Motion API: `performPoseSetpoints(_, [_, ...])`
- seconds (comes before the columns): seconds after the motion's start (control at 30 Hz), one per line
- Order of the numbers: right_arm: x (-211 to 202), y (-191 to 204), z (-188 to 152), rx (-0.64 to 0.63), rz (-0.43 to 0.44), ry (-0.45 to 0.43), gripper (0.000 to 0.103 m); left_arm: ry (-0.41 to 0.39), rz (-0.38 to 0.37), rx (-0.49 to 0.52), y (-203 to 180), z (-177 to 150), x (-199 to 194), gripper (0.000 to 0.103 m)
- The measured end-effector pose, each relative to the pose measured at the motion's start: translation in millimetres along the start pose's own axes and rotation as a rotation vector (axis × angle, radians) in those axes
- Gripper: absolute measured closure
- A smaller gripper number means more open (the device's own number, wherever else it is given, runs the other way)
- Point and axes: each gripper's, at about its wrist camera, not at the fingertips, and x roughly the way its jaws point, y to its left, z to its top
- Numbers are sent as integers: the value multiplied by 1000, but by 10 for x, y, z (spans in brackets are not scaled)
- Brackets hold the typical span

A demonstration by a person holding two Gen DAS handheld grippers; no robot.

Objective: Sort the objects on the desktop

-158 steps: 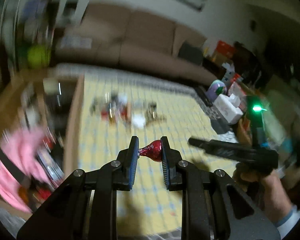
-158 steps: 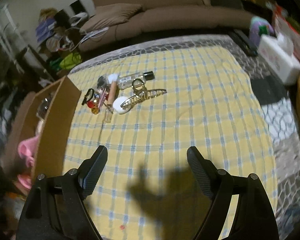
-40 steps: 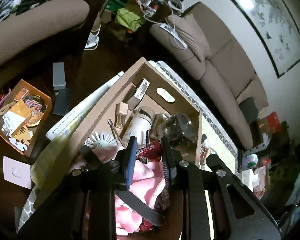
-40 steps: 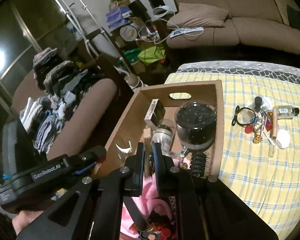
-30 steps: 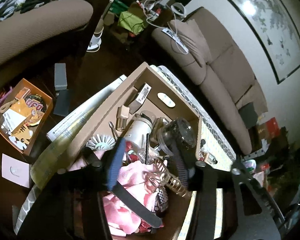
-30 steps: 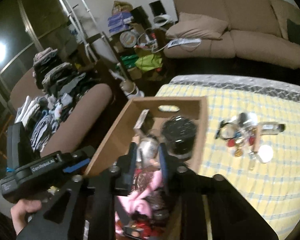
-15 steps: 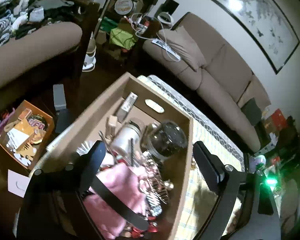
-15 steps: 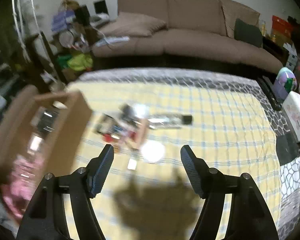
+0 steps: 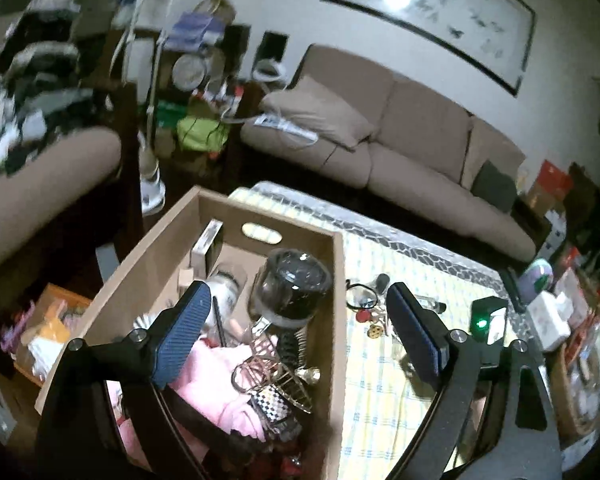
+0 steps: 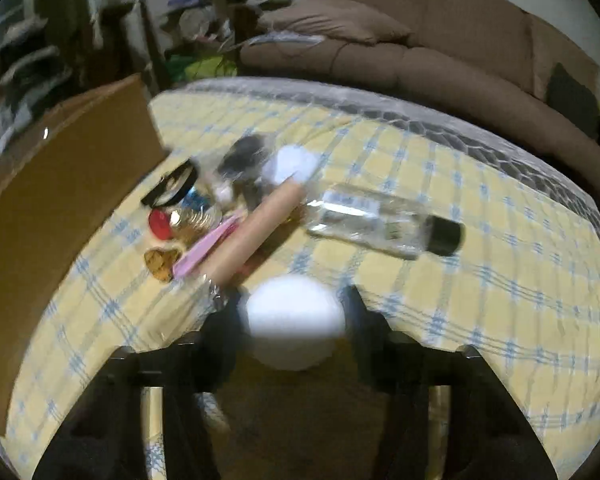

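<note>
While your left gripper (image 9: pixel 298 326) hangs wide open over the brown cardboard box (image 9: pixel 338 304), your right gripper (image 10: pixel 292 322) brackets the round white puff (image 10: pixel 294 326), contact blurred, no label legible.

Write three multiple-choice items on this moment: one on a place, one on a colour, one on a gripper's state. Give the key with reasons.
1. Where does the dark-lidded jar stand?
A. in the cardboard box
B. on the checked cloth
C. on the sofa

2. What colour is the cap of the clear bottle lying on the cloth?
A. red
B. black
C. white

3. How is the left gripper?
A. shut on a candy
B. shut on a hair clip
C. open, holding nothing

Key:
1 A, the jar sits inside the box walls.
2 B, the bottle's end is dark black.
3 C, its jaws stand wide apart above the box with nothing between them.
</note>
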Motion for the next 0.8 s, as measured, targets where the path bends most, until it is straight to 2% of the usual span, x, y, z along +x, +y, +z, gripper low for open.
performPoseSetpoints(0.03, [-58, -63, -3, 33, 28, -25, 55, -5, -8, 29, -70, -24, 2, 14])
performPoseSetpoints(0.1, [-114, -230, 39, 91, 98, -20, 55, -10, -11, 73, -228, -87, 19, 14])
performPoseSetpoints(0.17, [-257, -475, 80, 169, 55, -46, 55, 4, -53, 113, -486, -169, 85, 13])
performPoseSetpoints(0.3, [-648, -1002, 19, 328, 30, -89, 55, 69, -165, 237, -1171, -402, 275, 12])
performPoseSetpoints(0.33, [-743, -1113, -5, 358, 24, -97, 55, 52, -226, 282, -1382, -483, 316, 6])
performPoseSetpoints(0.37, [-872, -1266, -46, 395, 23, -112, 55, 36, -241, 336, -1587, -553, 411, 1])
performPoseSetpoints(0.4, [-929, -1345, -27, 418, 23, -127, 55, 34, -198, 368, -1732, -597, 528, 0])
performPoseSetpoints(0.47, [-1137, -1525, -75, 468, 23, -165, 55, 84, -93, 385, -1973, -651, 931, 0])
performPoseSetpoints(0.6, [-1427, -1746, -103, 473, -121, -204, 55, 198, -30, 251, -2070, -670, 1783, 7])
performPoseSetpoints(0.67, [-1488, -1795, -120, 476, -107, -213, 55, 250, 100, 262, -2034, -766, 2168, 14])
performPoseSetpoints(0.73, [-1485, -1800, -111, 494, -95, -219, 55, 311, 182, 274, -1938, -866, 2434, 36])
performPoseSetpoints(0.8, [-1434, -1764, -80, 488, -83, -211, 55, 354, 190, 246, -1798, -931, 2577, 39])
